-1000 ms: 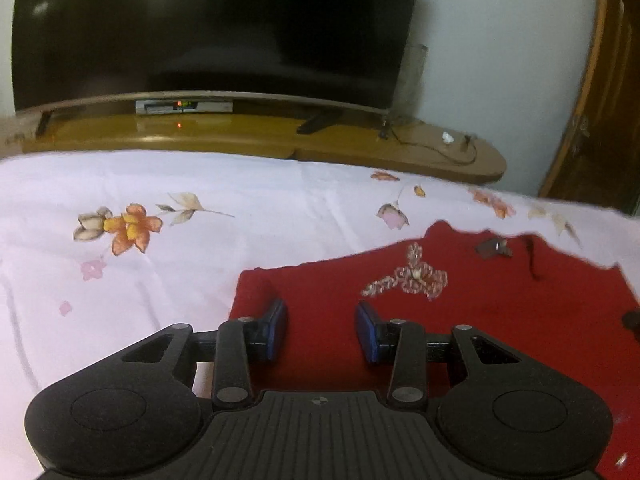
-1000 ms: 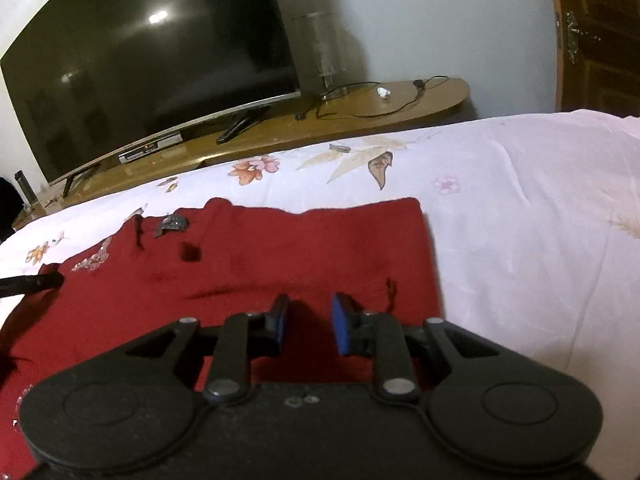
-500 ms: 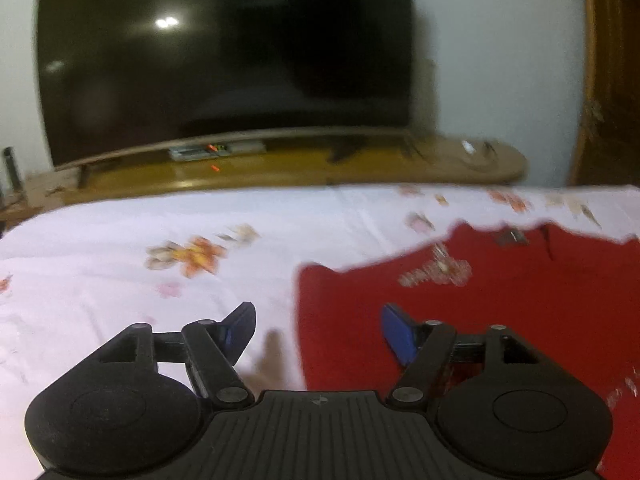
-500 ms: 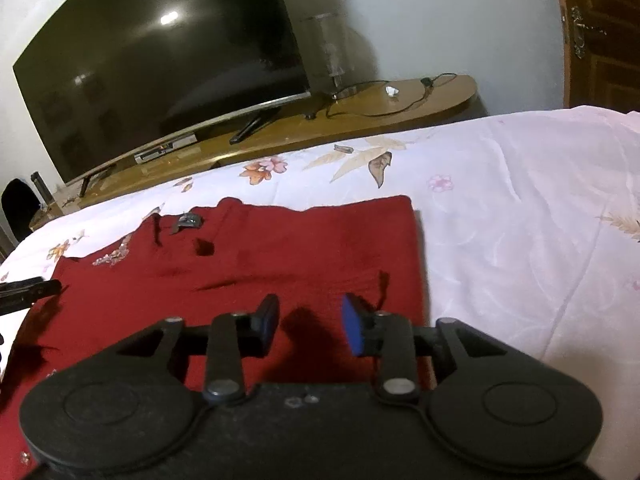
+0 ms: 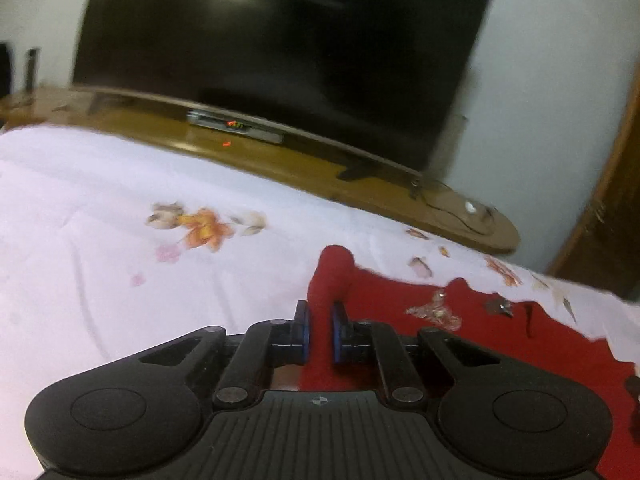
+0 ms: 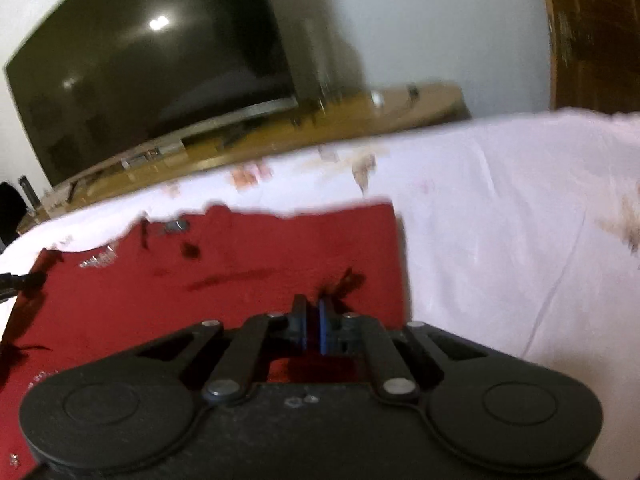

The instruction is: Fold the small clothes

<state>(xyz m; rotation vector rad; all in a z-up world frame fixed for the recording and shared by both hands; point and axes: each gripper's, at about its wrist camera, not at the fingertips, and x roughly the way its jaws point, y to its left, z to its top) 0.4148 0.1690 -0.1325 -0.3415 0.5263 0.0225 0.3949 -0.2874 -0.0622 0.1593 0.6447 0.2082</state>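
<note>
Red garment (image 5: 472, 344) lies spread on the floral bedsheet (image 5: 120, 264); the left gripper (image 5: 319, 330) pinches its corner into a raised peak between narrow jaws; the right gripper (image 6: 313, 326) is clamped on a bunched fold near the opposite edge; beyond the bed stand a wooden TV stand (image 5: 304, 164) and television (image 5: 280, 48); a wooden door (image 6: 596, 36) at right.

The bed (image 5: 100, 240) had a pale pink sheet on it with orange and brownish flower prints scattered around. A red garment (image 6: 240, 272) lay right on the sheet, mostly flat, with a sparkly beaded decoration (image 5: 434, 312) near its far edge. One corner of the fabric was bunched up off the sheet on the left-camera side.
</note>
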